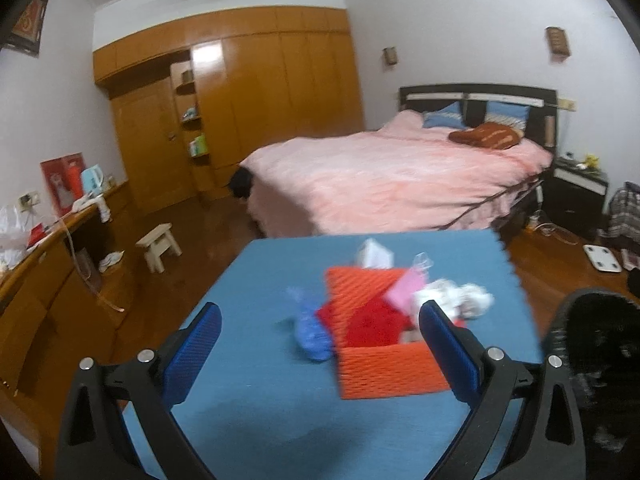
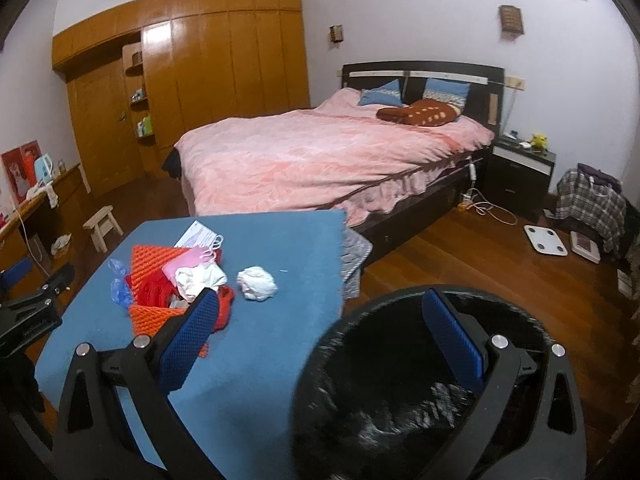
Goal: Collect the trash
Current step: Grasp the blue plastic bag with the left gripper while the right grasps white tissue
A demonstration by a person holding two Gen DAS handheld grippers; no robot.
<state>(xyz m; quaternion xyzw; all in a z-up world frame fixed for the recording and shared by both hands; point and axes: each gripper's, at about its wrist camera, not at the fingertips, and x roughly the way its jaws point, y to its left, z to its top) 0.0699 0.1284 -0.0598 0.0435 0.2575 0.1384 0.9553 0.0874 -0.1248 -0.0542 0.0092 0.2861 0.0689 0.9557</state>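
Fingers of left gripper (image 1: 320, 344) spread wide, gripping nothing, over blue table (image 1: 248, 432); blue plastic scrap (image 1: 310, 334) on table between them; orange box (image 1: 384, 344) just right of scrap, stuffed with red, pink, white trash, right finger overlapping its corner; black bin (image 1: 596, 364) at far right, off table edge. Right gripper (image 2: 322, 340) likewise wide open, empty; left finger above box (image 2: 154, 268); white paper ball (image 2: 257, 283) lying loose on table beside box; bin (image 2: 384, 392) below right finger.
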